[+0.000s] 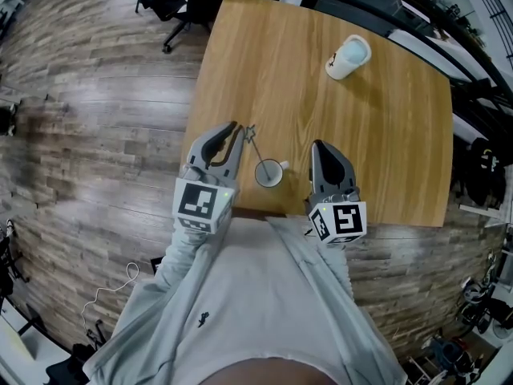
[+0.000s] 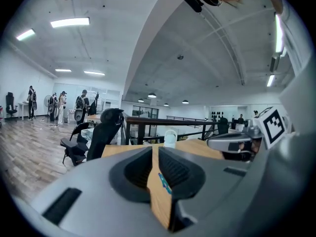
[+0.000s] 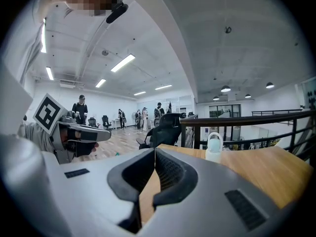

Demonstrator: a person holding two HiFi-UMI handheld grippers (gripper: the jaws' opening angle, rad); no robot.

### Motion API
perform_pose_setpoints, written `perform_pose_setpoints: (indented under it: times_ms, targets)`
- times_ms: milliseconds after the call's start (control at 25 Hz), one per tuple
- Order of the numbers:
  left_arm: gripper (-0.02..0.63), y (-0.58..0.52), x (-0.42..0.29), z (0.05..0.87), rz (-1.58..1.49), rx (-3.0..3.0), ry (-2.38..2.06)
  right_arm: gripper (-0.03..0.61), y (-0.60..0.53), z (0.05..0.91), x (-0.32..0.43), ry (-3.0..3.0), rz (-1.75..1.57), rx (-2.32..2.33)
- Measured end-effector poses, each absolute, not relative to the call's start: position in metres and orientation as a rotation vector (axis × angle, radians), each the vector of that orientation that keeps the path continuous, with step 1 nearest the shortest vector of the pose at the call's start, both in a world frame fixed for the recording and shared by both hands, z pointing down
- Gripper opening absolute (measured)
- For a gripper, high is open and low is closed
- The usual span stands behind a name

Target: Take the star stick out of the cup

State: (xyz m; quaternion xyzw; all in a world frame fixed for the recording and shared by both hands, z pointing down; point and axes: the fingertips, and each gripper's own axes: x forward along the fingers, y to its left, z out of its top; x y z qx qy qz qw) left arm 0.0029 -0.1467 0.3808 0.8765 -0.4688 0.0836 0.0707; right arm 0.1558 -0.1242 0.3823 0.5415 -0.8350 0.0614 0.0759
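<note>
Star stick (image 1: 256, 149): in cup (image 1: 269, 173), tilted over cup's far-left rim, star end exposed for pinching. Left gripper (image 1: 235, 128) just left of cup, tips beside stick, fingers (image 2: 132, 174) pressed together, nothing caught. Right gripper (image 1: 318, 146) right of cup, fingers closed too, probably placed to steady it.

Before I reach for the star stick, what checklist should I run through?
1. Star stick in the cup: ok, it leans toward the left hand-held gripper.
2. Cup upright: ok.
3. Left hand-held gripper open for a grasp: not ok, jaws together with nothing between them.
4. Right hand-held gripper free to steady the cup: ok, jaws together and empty, beside the cup.
5. Star clear of the left jaw tip: cannot tell.
6. White bottle out of the way: ok, at the table's far side.
</note>
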Motion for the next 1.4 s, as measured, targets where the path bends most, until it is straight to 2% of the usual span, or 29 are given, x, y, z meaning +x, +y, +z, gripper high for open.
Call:
perform_pose_setpoints:
  times_ms: [320, 440, 920, 1400]
  targets:
    - [0.026, -0.141, 0.003, 0.391, 0.233, 2.628, -1.406, 0.017, -0.125, 0.389, 0.155, -2.498, 0.199, 1.608]
    - [0.087, -0.139, 0.004, 0.398, 0.189, 2.603, -1.366, 0.017, -0.124, 0.392, 0.152, -2.503, 0.191, 1.589]
    - [0.174, -0.131, 0.010, 0.446, 0.114, 2.464, -1.232, 0.017, -0.125, 0.406, 0.149, -2.473, 0.198, 1.541]
    - [0.201, -0.117, 0.035, 0.491, 0.135, 2.394, -1.019, 0.017, -0.125, 0.419, 0.144, -2.452, 0.232, 1.536]
